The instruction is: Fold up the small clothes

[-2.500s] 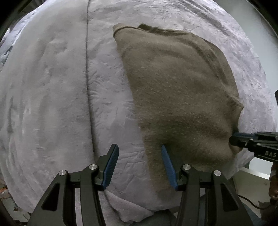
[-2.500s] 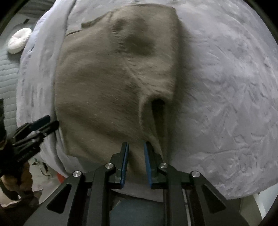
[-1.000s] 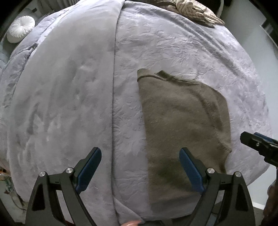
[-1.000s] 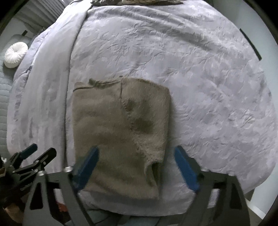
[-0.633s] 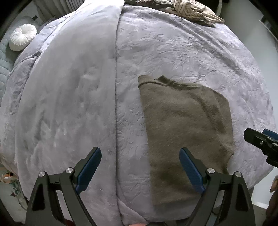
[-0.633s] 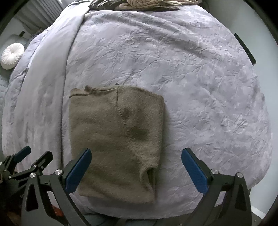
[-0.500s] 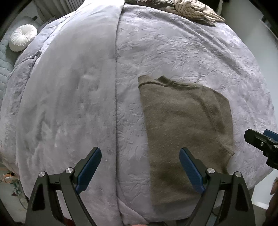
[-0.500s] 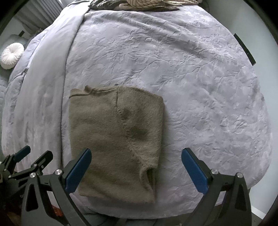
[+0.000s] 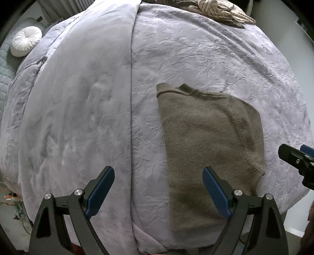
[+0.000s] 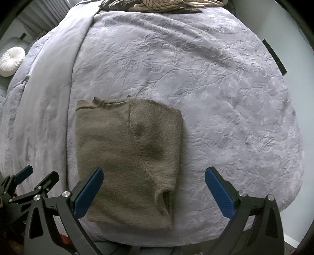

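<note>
A small olive-brown knit sweater [image 9: 206,141] lies folded flat on the lavender bedspread [image 9: 196,51], near the bed's front edge. It also shows in the right wrist view [image 10: 125,157], with a sleeve folded over its right side. My left gripper [image 9: 158,180] is open and empty, held above the bed just left of the sweater's near end. My right gripper [image 10: 154,182] is open and empty above the sweater's near end. Each gripper shows at the edge of the other's view, the right one [image 9: 294,158] and the left one [image 10: 29,182].
A smooth lilac blanket [image 9: 78,98] covers the bed's left half. A pile of striped and dark clothes [image 9: 217,9] lies at the far edge. A round white pleated cushion [image 9: 26,44] sits at the far left. The bed's front edge drops off below the grippers.
Both grippers have let go of the sweater, opened wide and pulled back and up from it. In the last half second almost nothing has moved.
</note>
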